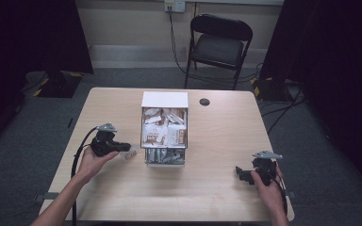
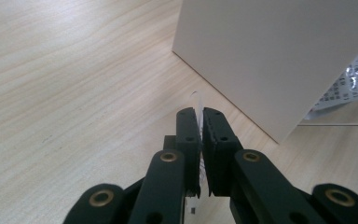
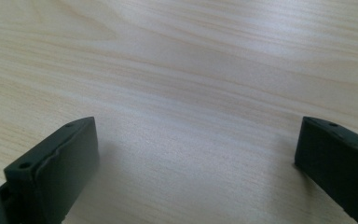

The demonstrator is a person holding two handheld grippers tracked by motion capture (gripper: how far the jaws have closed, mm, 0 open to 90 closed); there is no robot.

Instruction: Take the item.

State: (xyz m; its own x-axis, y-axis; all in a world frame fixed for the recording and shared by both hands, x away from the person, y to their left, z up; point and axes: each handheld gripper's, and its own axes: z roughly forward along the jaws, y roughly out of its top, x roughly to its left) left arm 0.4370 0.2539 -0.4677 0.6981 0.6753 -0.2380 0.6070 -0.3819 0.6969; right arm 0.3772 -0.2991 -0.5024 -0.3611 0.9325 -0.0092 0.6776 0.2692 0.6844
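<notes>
While the left gripper (image 1: pixel 122 147) hung low just left of the white box (image 1: pixel 165 100), its jaws were clamped on a thin, flat packet (image 2: pixel 198 105), which stood edgewise between the pads beside the box's near-left corner. The box sat mid-table, full of similar packets. The right gripper (image 1: pixel 243 173) rested on the table (image 1: pixel 217 197) well to the right of the box, jaws spread wide with nothing between them. In the inspector's judgement, the grip caught only a narrow strip of the packet; any twist or brush against the box wall could pull it loose or crease it before it was set down.
</notes>
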